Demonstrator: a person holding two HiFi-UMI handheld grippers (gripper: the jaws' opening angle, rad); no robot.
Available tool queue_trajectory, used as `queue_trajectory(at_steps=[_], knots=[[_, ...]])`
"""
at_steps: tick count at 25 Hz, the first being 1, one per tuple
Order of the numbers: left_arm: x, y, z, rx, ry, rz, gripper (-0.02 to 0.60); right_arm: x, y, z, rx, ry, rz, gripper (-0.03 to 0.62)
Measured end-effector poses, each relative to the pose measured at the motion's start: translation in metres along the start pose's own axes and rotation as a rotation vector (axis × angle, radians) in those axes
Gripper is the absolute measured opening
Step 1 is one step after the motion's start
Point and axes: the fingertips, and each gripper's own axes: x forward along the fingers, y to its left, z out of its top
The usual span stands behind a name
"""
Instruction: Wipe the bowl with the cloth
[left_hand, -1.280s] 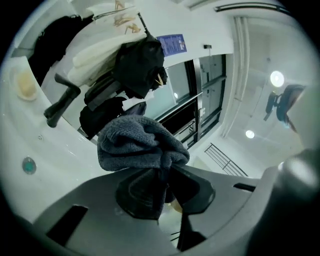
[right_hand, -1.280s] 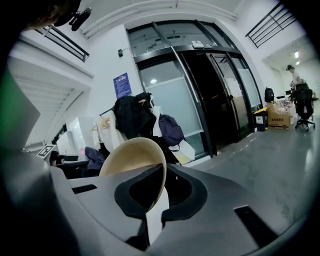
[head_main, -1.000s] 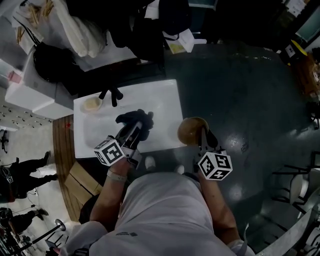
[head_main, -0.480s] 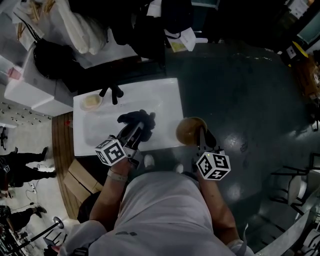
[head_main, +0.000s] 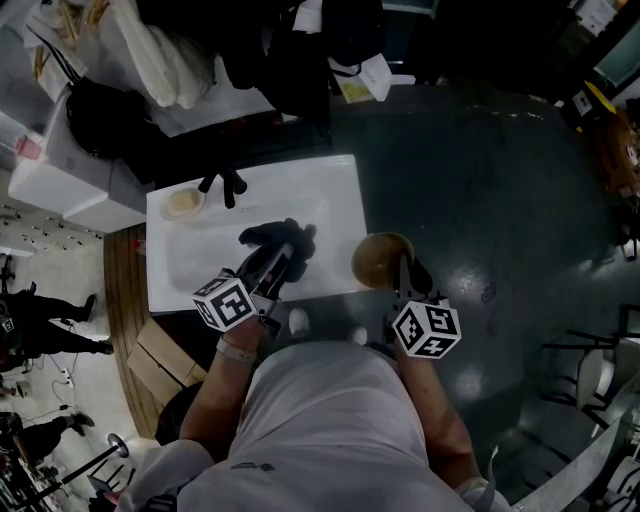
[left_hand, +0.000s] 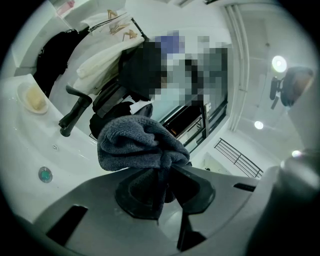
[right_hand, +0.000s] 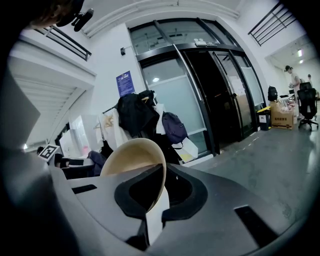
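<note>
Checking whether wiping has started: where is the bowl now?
Head view: the tan bowl is gripped at its rim by the right gripper, just past the right edge of the white sink.

I can't see left gripper (left_hand: 162, 186) tips in head view: cloth (head_main: 280, 240) bunched over them. Bowl (right_hand: 131, 157) near rim buried inside right gripper (right_hand: 159, 194). Dish (head_main: 184, 204) at sink (head_main: 330, 195) far-left corner: contents too small to tell.

Legible text, brands, numbers: none
- Blue sign (right_hand: 124, 83), wall left of the glass doors, upper centre of the right gripper view: print too small to read
- Left cube (head_main: 222, 301) and right cube (head_main: 427, 329), lower centre of the head view: black-and-white square patterns only, no letters or digits
</note>
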Motion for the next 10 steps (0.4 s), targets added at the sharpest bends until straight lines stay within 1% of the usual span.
queue_trajectory(at_steps=[5,10], knots=[[0.0011,-0.0059,-0.0027,0.005,0.006,-0.014,0.064,-0.0013,0.0015,0.0016,-0.005,-0.004,0.000,0.031],[0.0030,-0.0071,-0.0047,0.022,0.022,-0.012,0.064,0.0012,0.0026,0.0013,-0.010,0.003,-0.001,0.031]])
